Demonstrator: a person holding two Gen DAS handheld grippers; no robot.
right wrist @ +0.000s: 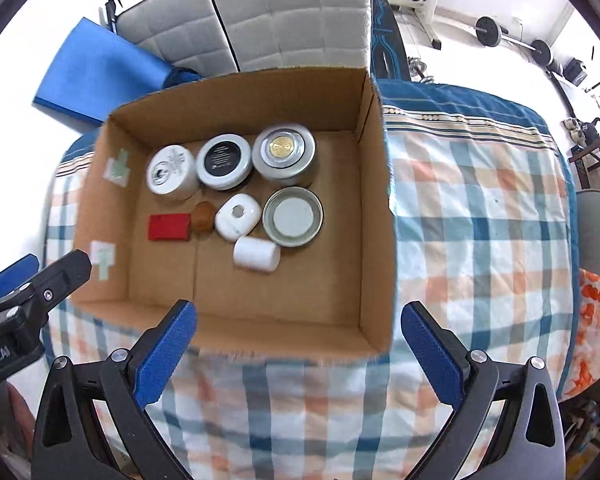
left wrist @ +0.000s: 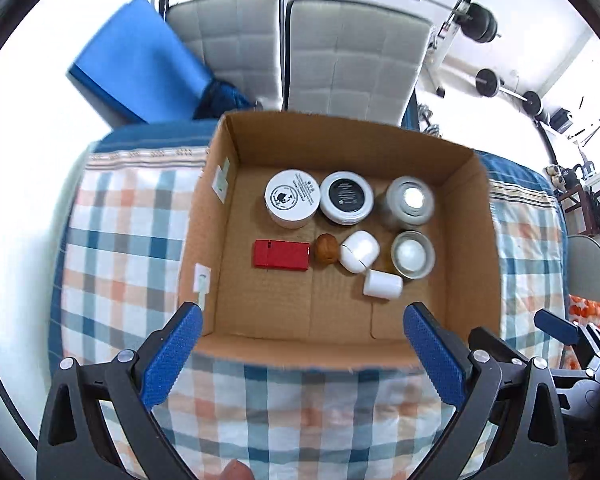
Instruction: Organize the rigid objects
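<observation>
Your left gripper (left wrist: 302, 316) hangs above the near wall of the cardboard box (left wrist: 476, 208), jaws spread wide with nothing between them. Your right gripper (right wrist: 299, 314) hovers over the same near edge, further toward the box's right corner, also wide apart and empty.

Everything for the task already sits inside the box. Along the back row, from left to right, stand a white jar (left wrist: 293, 199), a black-lidded tin (left wrist: 346, 197) touching it, and a silver tin (left wrist: 410, 201) whose top glares white in the left view; from the right view it seems to carry a gold disc, though the shine makes that hard to judge. In front lie a red box (left wrist: 282, 254), a brown nut-like piece (left wrist: 325, 251) just beside it, a white rounded case (left wrist: 359, 251), and an open metal tin (left wrist: 413, 255) with a white inside. A white cylinder (left wrist: 382, 284) lies on its side nearest you, touching the case.

The box rests on a plaid cloth (left wrist: 124, 240). Behind it stand grey padded cushions (left wrist: 340, 60) and a blue mat (left wrist: 136, 64); barbell weights (left wrist: 488, 82) sit far right. The box's near wall stands between your fingers and the objects.
</observation>
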